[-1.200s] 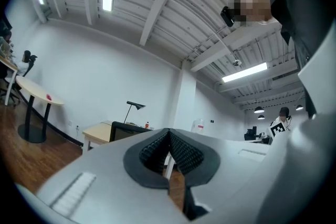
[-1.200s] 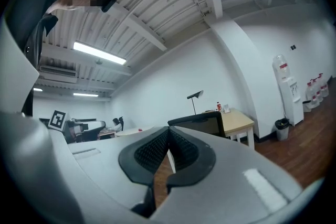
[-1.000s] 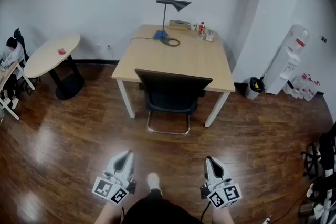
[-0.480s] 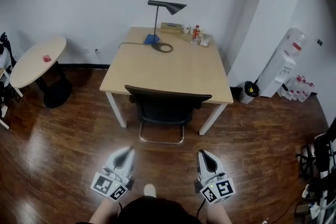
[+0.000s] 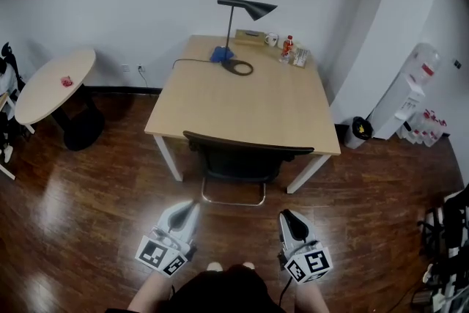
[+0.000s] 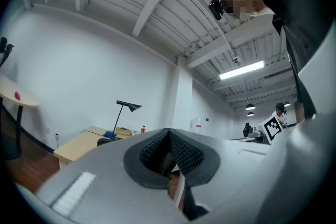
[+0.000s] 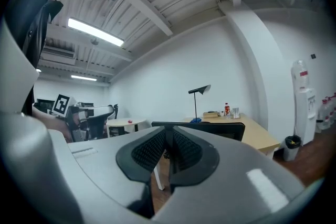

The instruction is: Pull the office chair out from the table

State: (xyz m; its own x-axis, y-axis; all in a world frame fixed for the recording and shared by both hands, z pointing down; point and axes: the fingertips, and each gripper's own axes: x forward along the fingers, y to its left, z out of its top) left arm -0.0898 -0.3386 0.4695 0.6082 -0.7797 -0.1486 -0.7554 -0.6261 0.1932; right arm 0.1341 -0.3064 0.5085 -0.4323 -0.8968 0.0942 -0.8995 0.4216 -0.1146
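Head view: a white-walled room with a dark wood floor (image 5: pixel 88 209). A pale rectangular desk (image 5: pixel 249 102) on white legs stands against the far wall, and a black desk lamp (image 5: pixel 248 7) stands near its back edge. A round table (image 5: pixel 51 80) is well to the left and a water dispenser (image 5: pixel 414 88) to the right. The office chair (image 5: pixel 245 157) is tucked under the desk's near edge. It has a wide black backrest with dark arms, and a chrome sled base shows on the floor below. The left gripper (image 5: pixel 192 206) and the right gripper (image 5: pixel 286 216) hang side by side in front of the chair, apart from it.

Left gripper view: the ribbed black pads are pressed together, with nothing between them. The desk and lamp lie beyond, at the left.

Right gripper view: the jaws have just been opening and stand a narrow slit apart, with nothing between them. The chair's flat black backrest crosses just behind the tips, in front of the desk.
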